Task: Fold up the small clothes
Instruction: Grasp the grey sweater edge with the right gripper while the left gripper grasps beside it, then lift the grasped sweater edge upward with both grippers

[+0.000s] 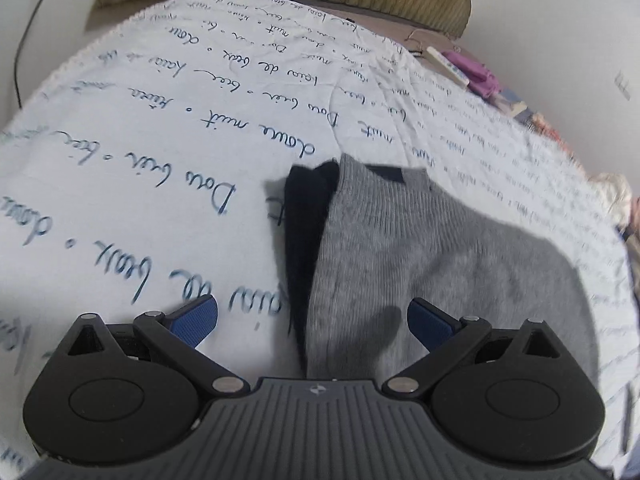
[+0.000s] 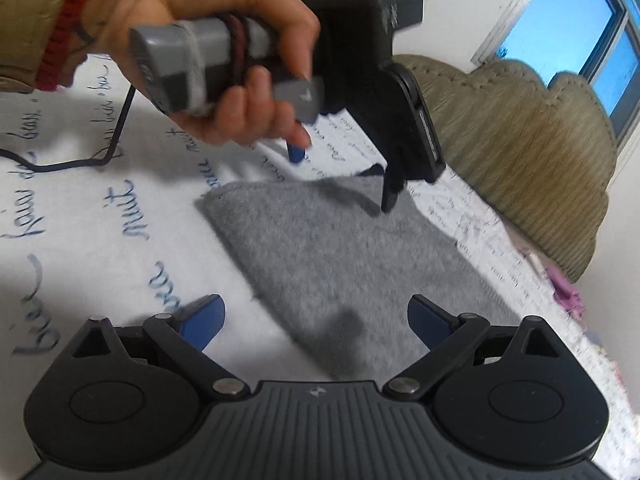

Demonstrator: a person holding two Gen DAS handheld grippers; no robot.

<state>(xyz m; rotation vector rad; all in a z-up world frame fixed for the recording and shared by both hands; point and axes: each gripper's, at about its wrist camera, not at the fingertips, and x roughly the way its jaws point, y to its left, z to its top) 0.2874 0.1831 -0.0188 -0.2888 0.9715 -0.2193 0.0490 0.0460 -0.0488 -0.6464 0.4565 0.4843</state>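
Note:
A small grey knitted garment [image 1: 440, 256] with a dark navy part [image 1: 306, 232] along its left edge lies flat on a white sheet with blue handwriting [image 1: 160, 128]. My left gripper [image 1: 312, 320] is open and empty, hovering over the garment's near edge. In the right wrist view the same grey garment [image 2: 340, 264] lies ahead, and my right gripper [image 2: 316, 320] is open and empty above its near corner. The left gripper [image 2: 344, 168], held in a hand [image 2: 224, 40], hovers over the garment's far edge.
An olive headboard or cushion [image 2: 520, 152] stands behind the bed. A black cable [image 2: 80, 164] runs over the sheet at left. Purple and white items [image 1: 468, 68] lie at the bed's far edge. A window [image 2: 572, 40] is at the upper right.

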